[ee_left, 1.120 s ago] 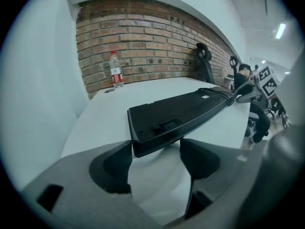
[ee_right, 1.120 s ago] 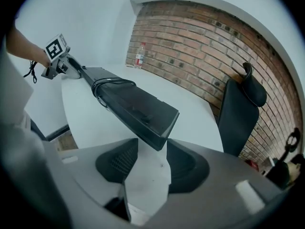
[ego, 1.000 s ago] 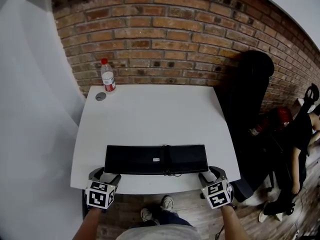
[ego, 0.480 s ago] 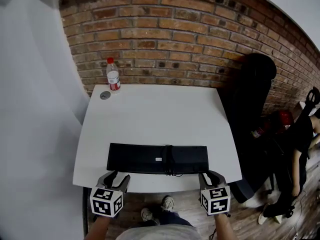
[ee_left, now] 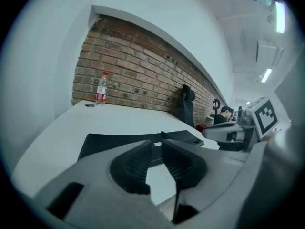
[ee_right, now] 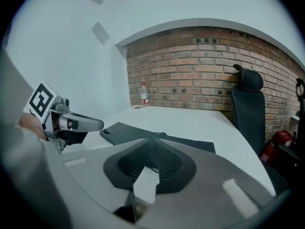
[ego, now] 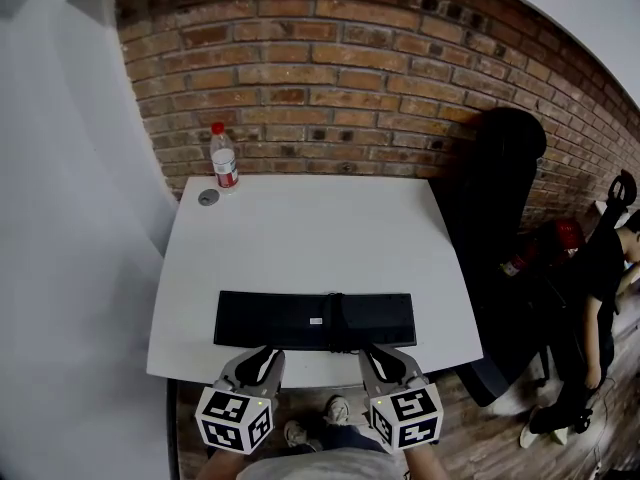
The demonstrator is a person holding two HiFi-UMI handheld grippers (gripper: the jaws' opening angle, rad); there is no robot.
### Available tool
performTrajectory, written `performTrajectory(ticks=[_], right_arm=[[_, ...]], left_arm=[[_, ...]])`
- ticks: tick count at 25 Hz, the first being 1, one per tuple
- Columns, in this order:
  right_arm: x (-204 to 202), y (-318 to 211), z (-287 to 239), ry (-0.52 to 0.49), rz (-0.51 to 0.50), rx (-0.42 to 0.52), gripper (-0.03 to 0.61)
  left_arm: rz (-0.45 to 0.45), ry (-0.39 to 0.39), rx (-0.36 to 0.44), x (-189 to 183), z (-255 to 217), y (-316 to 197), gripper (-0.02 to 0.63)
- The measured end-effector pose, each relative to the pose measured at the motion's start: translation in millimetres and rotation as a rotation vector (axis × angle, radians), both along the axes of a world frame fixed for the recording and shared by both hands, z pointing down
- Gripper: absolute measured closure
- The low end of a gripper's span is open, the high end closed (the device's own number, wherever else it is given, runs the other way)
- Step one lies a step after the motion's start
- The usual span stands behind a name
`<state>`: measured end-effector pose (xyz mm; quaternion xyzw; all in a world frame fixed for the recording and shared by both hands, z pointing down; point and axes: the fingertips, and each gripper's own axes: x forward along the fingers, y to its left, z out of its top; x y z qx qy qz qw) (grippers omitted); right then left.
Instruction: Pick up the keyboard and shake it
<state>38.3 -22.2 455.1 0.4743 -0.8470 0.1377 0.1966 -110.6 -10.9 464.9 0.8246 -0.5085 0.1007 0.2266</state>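
Head view: keyboard (ego: 315, 320) lies flat by the worktop's (ego: 310, 228) near edge, with left tool (ego: 264, 354) and right tool (ego: 377, 356) just short of its near side, neither touching it. Left gripper view: jaws closing to a narrow gap with nothing in it, keyboard beyond the tips. Right gripper view: jaws closing, tips nearly together and empty. My worry is that both pinch air before straddling the edge, so I shove the keyboard or lift nothing.

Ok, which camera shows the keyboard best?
The head view: the keyboard shows from above along its whole length, lying flat on the white table. Both gripper views catch it at a low slant, with only part of it showing.
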Motion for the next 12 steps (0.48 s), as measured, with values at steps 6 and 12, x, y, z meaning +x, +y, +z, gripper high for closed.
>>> performTrajectory(ticks=[6, 12], right_arm=[[-22.3, 2.7, -23.7, -0.072, -0.037, 0.038, 0.557], [-36.6, 8.6, -37.8, -0.118, -0.075, 0.068, 0.568]], left_arm=[[0.010, 0.021, 0.033, 15.3, -17.9, 3.1, 0.594], [0.012, 0.009, 0.065, 21.3, -27.4, 3.2, 0.618]])
